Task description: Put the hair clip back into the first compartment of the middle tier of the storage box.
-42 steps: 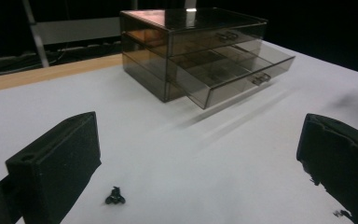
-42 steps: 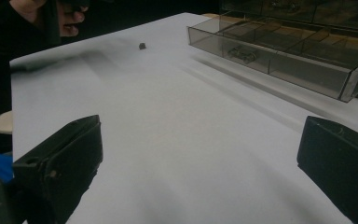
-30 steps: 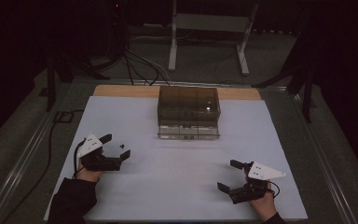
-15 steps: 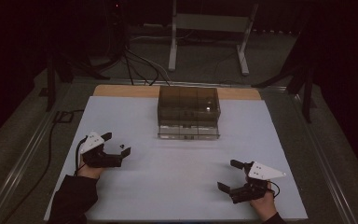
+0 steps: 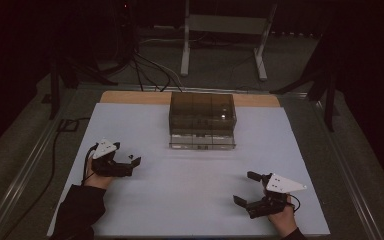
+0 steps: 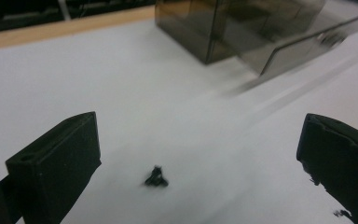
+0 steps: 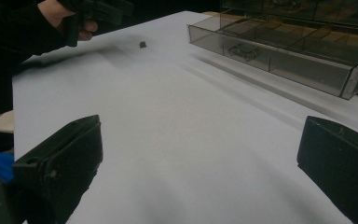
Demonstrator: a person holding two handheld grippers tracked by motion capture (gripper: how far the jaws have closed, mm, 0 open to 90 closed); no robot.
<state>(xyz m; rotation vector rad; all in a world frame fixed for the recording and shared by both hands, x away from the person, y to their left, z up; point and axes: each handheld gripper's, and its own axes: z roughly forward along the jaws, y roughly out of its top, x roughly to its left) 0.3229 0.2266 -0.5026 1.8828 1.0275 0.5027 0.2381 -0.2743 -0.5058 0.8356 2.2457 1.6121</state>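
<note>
Dark room; white-covered table with a smoky clear drawer box at its far middle, one drawer pulled out toward the person. Left gripper lies low, near-left of the box, forearm in a dark sleeve, jaws spread wide. A small black part rests on the table between them, untouched. Right gripper sits near-right of the box, jaws wide apart, holding nothing
</note>
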